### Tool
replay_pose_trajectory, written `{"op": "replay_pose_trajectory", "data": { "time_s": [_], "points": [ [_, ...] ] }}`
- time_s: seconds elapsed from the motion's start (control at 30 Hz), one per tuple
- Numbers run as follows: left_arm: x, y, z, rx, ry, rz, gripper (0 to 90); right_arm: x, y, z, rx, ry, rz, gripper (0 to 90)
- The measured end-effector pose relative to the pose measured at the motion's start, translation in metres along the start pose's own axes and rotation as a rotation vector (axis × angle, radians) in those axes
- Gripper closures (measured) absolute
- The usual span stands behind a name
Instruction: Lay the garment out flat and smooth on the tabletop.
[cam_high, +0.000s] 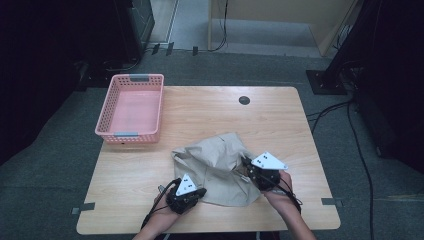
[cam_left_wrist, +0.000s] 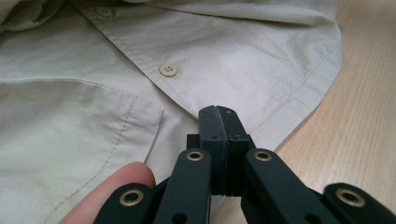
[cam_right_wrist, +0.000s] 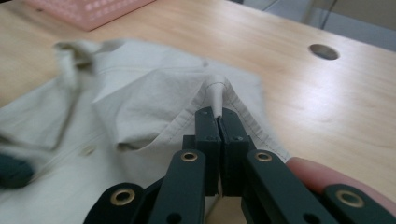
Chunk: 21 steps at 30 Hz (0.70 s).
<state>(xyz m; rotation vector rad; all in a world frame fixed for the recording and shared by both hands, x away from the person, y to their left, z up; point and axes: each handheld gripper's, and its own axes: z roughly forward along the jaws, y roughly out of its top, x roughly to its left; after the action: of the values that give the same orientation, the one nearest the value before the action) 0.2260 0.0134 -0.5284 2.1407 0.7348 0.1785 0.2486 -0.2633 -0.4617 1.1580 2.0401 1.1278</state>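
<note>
A beige button-up shirt (cam_high: 220, 160) lies crumpled on the near half of the wooden table (cam_high: 270, 120). My left gripper (cam_high: 200, 192) is at the shirt's near left corner. In the left gripper view its jaws (cam_left_wrist: 219, 114) stand shut where the button placket and the hem of the shirt (cam_left_wrist: 93, 116) meet. My right gripper (cam_high: 246, 164) is at the shirt's right side. In the right gripper view it (cam_right_wrist: 218, 116) is shut on a pinched fold of the shirt (cam_right_wrist: 154, 98), which rises in a small peak at the tips.
A pink plastic basket (cam_high: 159, 107) stands at the table's far left, with nothing in it; its corner (cam_right_wrist: 88, 9) lies beyond the shirt in the right gripper view. A round cable hole (cam_high: 244, 100) sits near the far edge. Bare wood lies right of the shirt.
</note>
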Motion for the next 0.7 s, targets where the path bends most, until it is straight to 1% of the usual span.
{"op": "replay_pose_trajectory", "data": {
  "time_s": [0.07,0.13,0.17,0.2,0.33,0.37,0.4,0.47,0.5,0.57,0.6,0.63,0.7],
  "points": [
    [-0.001,-0.001,-0.001,-0.001,0.0,0.01,90.0,-0.008,0.004,0.006,-0.002,-0.028,0.014,89.3],
    [0.0,-0.001,-0.001,0.002,-0.004,0.014,90.0,-0.017,0.007,0.013,-0.002,-0.042,0.029,89.3],
    [0.0,-0.001,-0.001,0.002,-0.006,0.013,90.0,-0.026,0.008,0.021,0.003,-0.054,0.043,89.3],
    [0.0,-0.001,-0.001,0.001,-0.008,0.011,90.0,-0.026,0.008,0.021,0.003,-0.054,0.043,89.3],
    [0.001,-0.001,-0.002,0.004,-0.013,0.009,90.0,-0.043,0.005,0.04,0.035,-0.088,0.069,89.3],
    [0.001,-0.001,-0.002,0.003,-0.014,0.006,90.0,-0.051,0.003,0.049,0.045,-0.097,0.075,89.3],
    [0.001,-0.001,-0.002,0.003,-0.015,0.005,90.0,-0.051,0.003,0.049,0.045,-0.097,0.075,89.3],
    [0.001,-0.001,-0.001,0.002,-0.018,0.002,90.0,-0.056,0.004,0.058,0.054,-0.125,0.06,89.4],
    [0.001,-0.001,-0.001,0.002,-0.018,0.002,90.0,-0.058,0.005,0.062,0.062,-0.134,0.06,89.3],
    [0.001,-0.001,-0.002,0.002,-0.018,0.002,90.0,-0.063,0.008,0.07,0.067,-0.141,0.076,89.3],
    [0.001,-0.001,-0.002,0.002,-0.017,0.003,90.0,-0.068,0.011,0.078,0.075,-0.151,0.091,89.3],
    [0.001,-0.001,-0.002,0.002,-0.018,0.003,90.0,-0.068,0.011,0.078,0.075,-0.151,0.091,89.3],
    [0.001,-0.001,-0.001,0.001,-0.019,0.001,90.0,-0.073,0.015,0.085,0.078,-0.155,0.104,89.3]
  ]
}}
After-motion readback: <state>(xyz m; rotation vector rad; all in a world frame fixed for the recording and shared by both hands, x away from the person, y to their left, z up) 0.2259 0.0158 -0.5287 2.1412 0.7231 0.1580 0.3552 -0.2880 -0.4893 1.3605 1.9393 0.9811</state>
